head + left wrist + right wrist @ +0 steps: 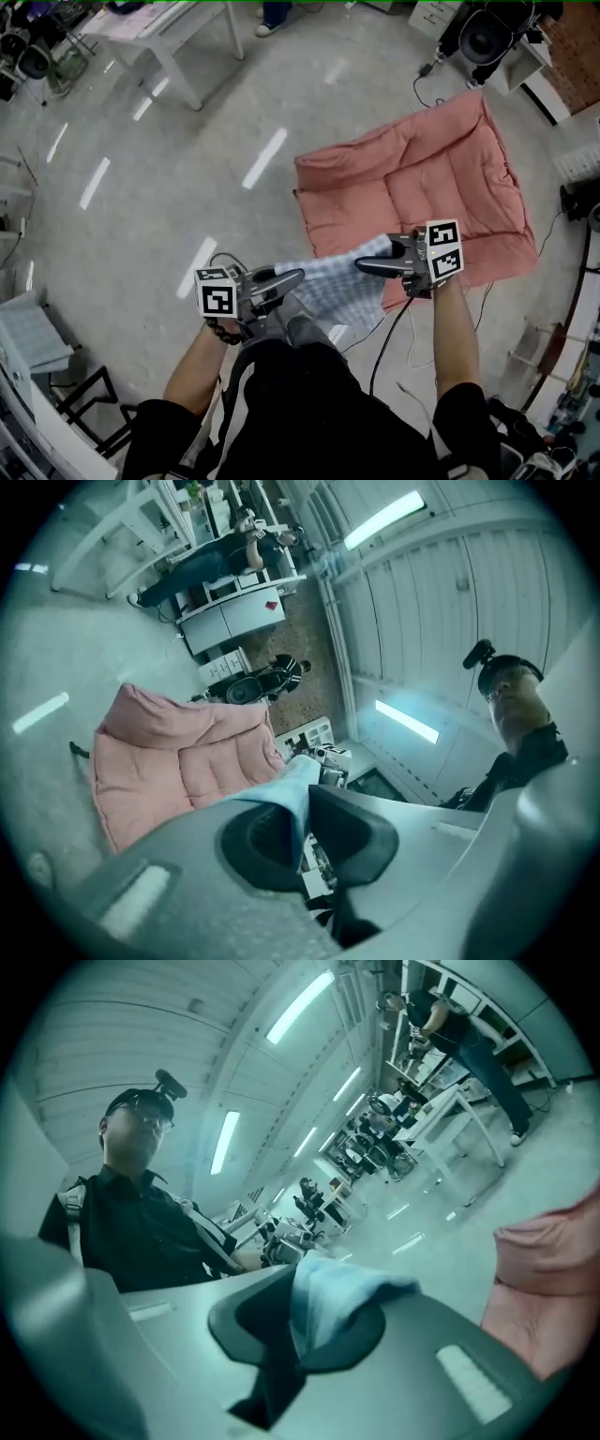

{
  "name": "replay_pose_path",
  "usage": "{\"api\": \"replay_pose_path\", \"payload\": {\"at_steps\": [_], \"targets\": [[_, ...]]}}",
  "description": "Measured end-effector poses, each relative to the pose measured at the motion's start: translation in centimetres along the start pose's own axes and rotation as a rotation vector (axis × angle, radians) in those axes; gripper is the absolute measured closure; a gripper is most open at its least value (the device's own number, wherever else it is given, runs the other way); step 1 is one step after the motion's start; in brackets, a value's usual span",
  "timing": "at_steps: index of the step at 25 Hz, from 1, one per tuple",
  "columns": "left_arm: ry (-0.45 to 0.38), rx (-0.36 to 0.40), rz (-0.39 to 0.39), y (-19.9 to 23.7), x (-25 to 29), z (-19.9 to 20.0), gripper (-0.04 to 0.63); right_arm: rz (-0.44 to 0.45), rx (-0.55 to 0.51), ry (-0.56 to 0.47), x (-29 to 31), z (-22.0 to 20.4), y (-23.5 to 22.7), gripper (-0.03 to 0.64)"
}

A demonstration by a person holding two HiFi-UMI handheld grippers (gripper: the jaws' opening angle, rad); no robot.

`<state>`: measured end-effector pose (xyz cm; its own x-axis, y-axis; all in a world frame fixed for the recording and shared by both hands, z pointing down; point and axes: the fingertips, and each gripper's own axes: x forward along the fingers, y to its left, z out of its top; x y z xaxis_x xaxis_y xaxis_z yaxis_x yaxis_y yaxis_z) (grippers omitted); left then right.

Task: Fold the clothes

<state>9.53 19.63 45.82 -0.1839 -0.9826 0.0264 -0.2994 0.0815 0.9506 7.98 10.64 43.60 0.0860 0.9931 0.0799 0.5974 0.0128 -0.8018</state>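
A light blue checked garment (333, 283) hangs stretched between my two grippers, held up in front of the person's body. My left gripper (298, 275) is shut on one edge of it; in the left gripper view the blue cloth (292, 803) is pinched between the dark pads. My right gripper (361, 266) is shut on the other edge, and in the right gripper view the cloth (328, 1302) bunches out of the shut jaws. Both grippers point level, toward each other.
A pink quilted mat (436, 187) lies on the grey floor ahead, also the mat (178, 757) in the left gripper view. A white table (164, 37) stands at the far left. Cables (389, 337) trail on the floor near the person's legs. Equipment and shelving line the right side.
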Motion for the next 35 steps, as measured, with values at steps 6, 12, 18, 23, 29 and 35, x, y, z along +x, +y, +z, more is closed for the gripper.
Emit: {"api": "replay_pose_path", "payload": {"at_steps": [6,12,18,23,29,35], "targets": [[0.001,0.119,0.073,-2.7,-3.9,4.5,0.574,0.075,-0.11,-0.004,3.9,4.6,3.0,0.596],[-0.026,0.231,0.107,-4.6,-6.5,10.5,0.571,0.042,-0.199,-0.097,6.2,9.5,3.6,0.595],[0.113,0.321,0.153,-6.1,-6.0,12.6,0.571,-0.122,-0.209,-0.152,5.7,11.1,3.1,0.595],[0.258,0.274,0.093,-4.8,-3.3,14.8,0.571,-0.245,-0.175,-0.246,4.0,12.2,2.9,0.595],[0.458,0.299,-0.024,-1.3,1.0,16.0,0.566,-0.413,-0.148,-0.349,1.3,12.3,0.4,0.595],[0.797,0.32,-0.215,0.8,7.1,17.1,0.564,-0.74,-0.052,-0.548,-2.8,11.4,-1.4,0.595]]}}
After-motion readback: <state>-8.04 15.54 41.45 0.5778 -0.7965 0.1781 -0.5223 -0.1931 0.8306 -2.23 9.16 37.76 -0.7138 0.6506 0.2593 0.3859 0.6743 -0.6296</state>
